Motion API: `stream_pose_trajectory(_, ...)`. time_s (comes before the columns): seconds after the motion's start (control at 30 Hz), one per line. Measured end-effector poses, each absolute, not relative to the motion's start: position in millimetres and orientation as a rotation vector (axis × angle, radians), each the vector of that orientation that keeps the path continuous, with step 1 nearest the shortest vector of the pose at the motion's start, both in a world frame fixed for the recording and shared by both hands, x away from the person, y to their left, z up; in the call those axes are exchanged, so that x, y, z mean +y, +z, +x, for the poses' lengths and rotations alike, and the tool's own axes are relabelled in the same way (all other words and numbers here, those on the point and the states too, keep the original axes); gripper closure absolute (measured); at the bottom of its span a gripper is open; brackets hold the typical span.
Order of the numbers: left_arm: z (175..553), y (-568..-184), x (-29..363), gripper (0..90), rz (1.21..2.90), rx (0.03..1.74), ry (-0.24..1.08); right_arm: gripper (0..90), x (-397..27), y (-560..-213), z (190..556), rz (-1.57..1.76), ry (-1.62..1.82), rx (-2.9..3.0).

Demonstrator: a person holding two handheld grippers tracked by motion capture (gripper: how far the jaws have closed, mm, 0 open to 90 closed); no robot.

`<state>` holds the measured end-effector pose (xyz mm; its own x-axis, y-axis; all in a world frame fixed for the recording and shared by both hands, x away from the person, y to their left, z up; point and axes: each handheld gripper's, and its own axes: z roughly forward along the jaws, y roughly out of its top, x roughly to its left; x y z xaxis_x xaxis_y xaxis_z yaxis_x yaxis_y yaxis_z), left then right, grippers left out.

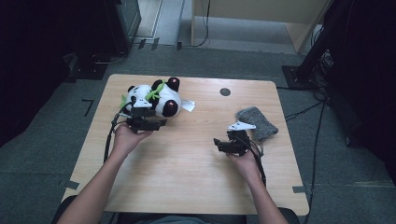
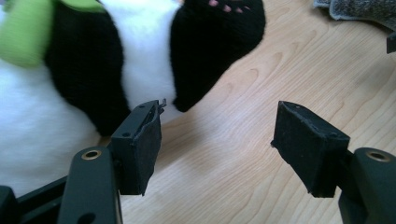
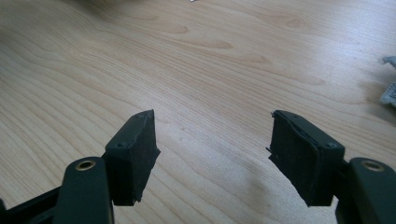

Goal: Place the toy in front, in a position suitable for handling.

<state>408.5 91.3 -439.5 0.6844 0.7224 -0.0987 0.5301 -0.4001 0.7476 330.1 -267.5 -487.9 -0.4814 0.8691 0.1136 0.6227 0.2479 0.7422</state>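
left gripper [image 1: 161,123] sits just at the near edge of the plush panda [image 1: 156,97], jaws apart at a middling gap, nothing between the pads. in the left gripper view the panda's black leg [image 2: 212,42] with pink toe marks hangs ahead of the gap, its tip just beside the left pad [image 2: 148,140]; white belly and a green strip [image 2: 25,30] lie off to the left of that pad. bare table [image 2: 261,93] shows between the jaws.

right gripper [image 1: 218,144] hovers over open wood, well apart from the panda, jaws also part open and holding nothing. grey knit cloth [image 1: 257,122] lies just beyond it, on its right side; its edge peeks in at far right of the right gripper view [image 3: 388,91].
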Motion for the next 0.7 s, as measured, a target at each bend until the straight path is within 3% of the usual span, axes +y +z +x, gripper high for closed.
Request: stream_pose_trajectory(0.7,444.8,-414.0,112.8,31.1,2.035,1.002,0.437,34.7,-262.7,-488.3,328.7,1.364,1.099,2.254)
